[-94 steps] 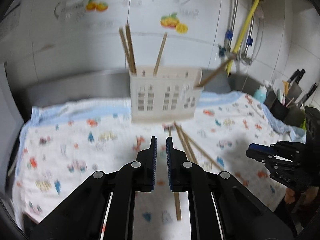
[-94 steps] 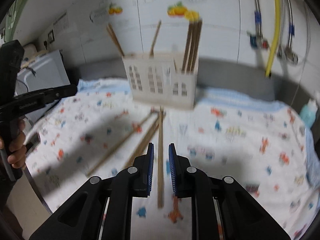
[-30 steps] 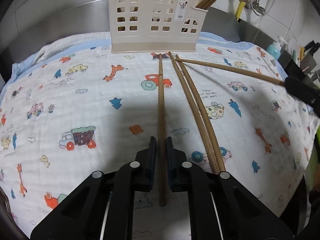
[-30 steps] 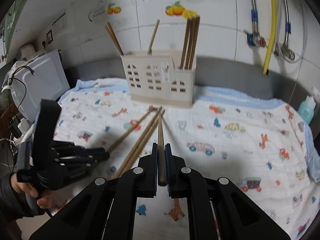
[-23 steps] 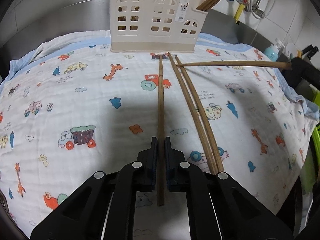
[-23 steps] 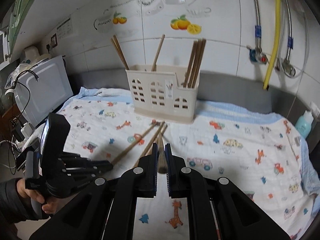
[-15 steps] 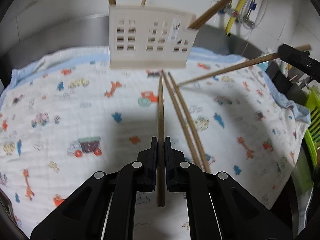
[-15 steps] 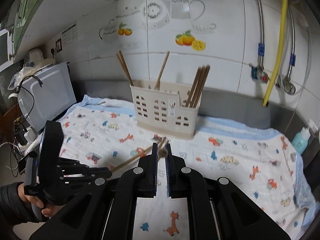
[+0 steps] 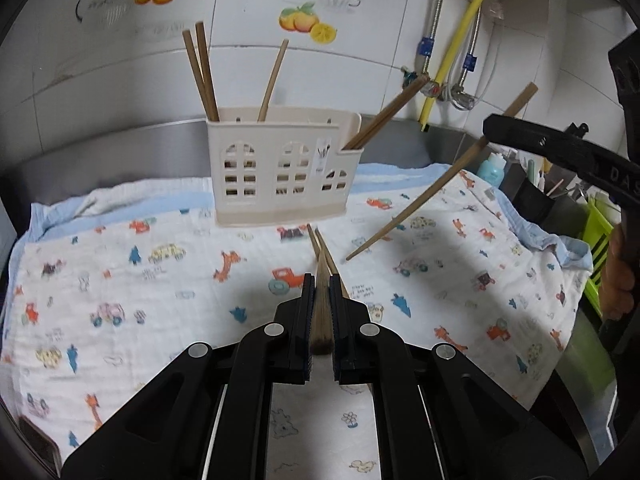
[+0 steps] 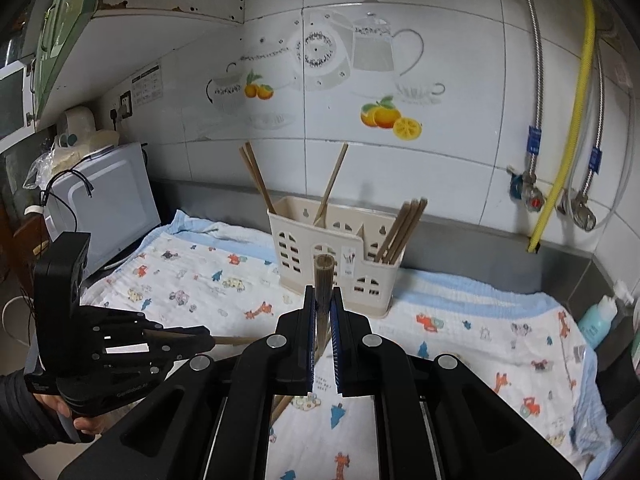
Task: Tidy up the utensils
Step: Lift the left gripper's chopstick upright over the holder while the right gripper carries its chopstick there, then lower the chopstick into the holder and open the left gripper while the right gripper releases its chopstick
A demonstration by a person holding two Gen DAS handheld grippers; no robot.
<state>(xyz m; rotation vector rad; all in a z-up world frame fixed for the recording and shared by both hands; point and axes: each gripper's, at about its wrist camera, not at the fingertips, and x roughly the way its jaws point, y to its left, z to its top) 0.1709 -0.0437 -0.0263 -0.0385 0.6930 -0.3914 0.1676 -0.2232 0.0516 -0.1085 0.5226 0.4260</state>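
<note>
- 2 chopsticks have been lifted off the printed cloth (image 9: 120, 280) within the last second; a second earlier both were lying on it, each already pinched.
- The left gripper (image 9: 320, 312) is pressed together on the left-held chopstick (image 9: 321, 320), which points forward and down toward the beige holder (image 9: 280, 168).
- The right gripper (image 10: 322, 320) is clamped on the right-held chopstick (image 10: 323, 276); its butt end stands up between the jaws, in front of the holder.
- 2 loose chopsticks (image 9: 326, 258) are seen on the cloth just in front of the holder, so the task is judged partly done, with insertion of the 2 held sticks the likely next step.
- In the left wrist view the full slant of the right-held stick is shown, its tip hanging clear above the cloth; that tip is hidden in the right wrist view.
- In the right wrist view the holder's low right compartment with its bundle of chopsticks (image 10: 400, 232) is shown more squarely, along with a microwave (image 10: 108, 208), absent from the left view.
</note>
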